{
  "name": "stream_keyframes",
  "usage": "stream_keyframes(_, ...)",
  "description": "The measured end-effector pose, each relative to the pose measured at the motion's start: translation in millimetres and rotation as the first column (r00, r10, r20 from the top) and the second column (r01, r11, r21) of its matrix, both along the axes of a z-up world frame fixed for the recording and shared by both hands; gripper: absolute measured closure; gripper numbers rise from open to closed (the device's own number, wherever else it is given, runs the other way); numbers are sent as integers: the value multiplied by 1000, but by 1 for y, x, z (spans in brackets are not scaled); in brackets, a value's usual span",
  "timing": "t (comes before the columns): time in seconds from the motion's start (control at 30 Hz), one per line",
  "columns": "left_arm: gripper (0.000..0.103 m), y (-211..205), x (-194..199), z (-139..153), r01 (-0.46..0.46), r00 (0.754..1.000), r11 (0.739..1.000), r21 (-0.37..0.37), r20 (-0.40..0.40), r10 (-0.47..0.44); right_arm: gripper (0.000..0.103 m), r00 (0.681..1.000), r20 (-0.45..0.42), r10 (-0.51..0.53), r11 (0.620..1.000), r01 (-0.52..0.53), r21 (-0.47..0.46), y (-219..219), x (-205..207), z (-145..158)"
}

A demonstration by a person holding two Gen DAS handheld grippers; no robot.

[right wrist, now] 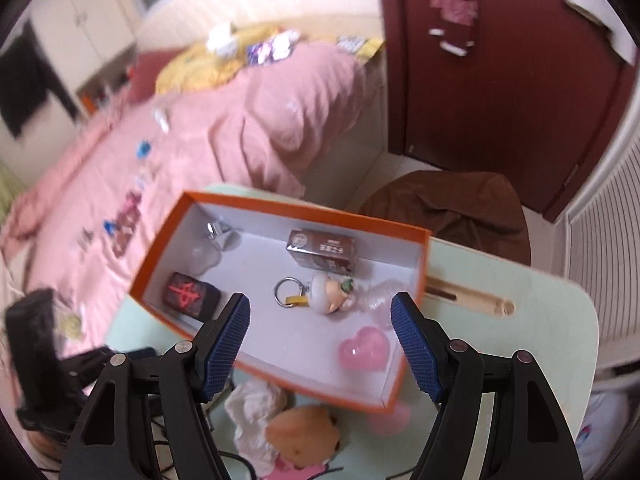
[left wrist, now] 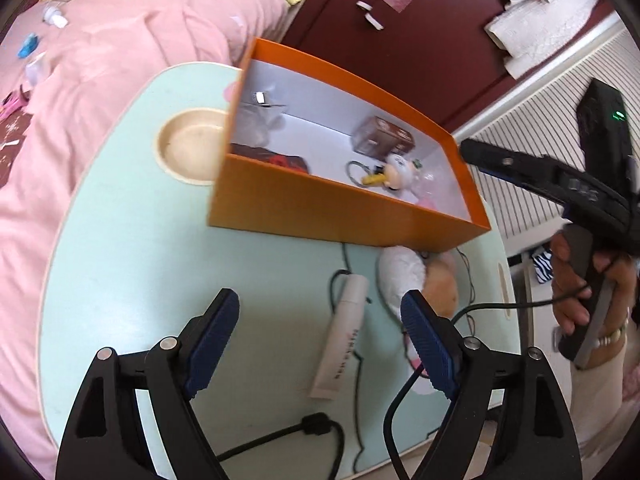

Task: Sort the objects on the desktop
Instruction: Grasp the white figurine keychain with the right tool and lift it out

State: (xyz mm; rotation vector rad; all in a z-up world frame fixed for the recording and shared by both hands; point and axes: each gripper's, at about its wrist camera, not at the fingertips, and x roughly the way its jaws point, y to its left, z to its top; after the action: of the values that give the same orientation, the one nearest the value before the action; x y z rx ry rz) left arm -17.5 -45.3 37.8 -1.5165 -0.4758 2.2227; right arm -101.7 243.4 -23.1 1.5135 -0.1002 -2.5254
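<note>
— What do I have on the left wrist view?

— My left gripper (left wrist: 320,338) hangs over the mint table (left wrist: 120,280) with its fingers spread wide and nothing between them. Just past them lies a cream tube (left wrist: 342,338), flat on the table; there is lettering along its side, but I can't read it. Beside it sits a plush toy (left wrist: 420,280), white and tan, touching the near wall of the orange box (left wrist: 320,208). Black cables (left wrist: 280,436) run across the table's near edge.

— And the right one?

— My right gripper (right wrist: 320,336) hovers above the box (right wrist: 280,210), fingers also spread apart, empty. In the left view I see it from the side, held in my right hand (left wrist: 580,280).

— What's in the box?

— A dark tile (right wrist: 190,292) with a red character in the near-left corner, a brown carton (right wrist: 324,254) with a round emblem and print too blurred for me to read, a keyring figure (right wrist: 320,294) in the middle, a pink heart (right wrist: 364,350) near the right wall, and something clear with a metal clip (right wrist: 216,234) at the far-left end.

— Anything else?

— A round recess (left wrist: 188,148) in the table, partly behind the box, and the pink bedding (left wrist: 100,80) beyond.
</note>
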Motion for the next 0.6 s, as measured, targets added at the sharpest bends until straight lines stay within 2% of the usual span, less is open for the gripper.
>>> stream_keyframes(0.17, 20, -15, 2, -6, -47, 999, 999, 1, 14, 47, 33, 993, 91, 70, 996, -75, 52, -21, -28, -27)
stream_keyframes(0.23, 20, -17, 2, -8, -61, 998, 998, 5, 15, 61, 44, 989, 118, 88, 992, -98, 81, -28, -38, -37)
stream_keyframes(0.3, 20, -21, 2, -7, -72, 997, 997, 8, 13, 72, 49, 985, 149, 82, 988, -101, 119, -32, -48, -46)
stream_keyframes(0.53, 20, -26, 1, -7, -77, 997, 997, 8, 14, 77, 49, 975, 215, 49, 970, -97, 222, -29, -63, -62)
stream_keyframes(0.6, 20, -23, 0, -8, -74, 997, 997, 7, 16, 74, 53, 973, 226, 56, 960, -114, 254, -30, -64, -69)
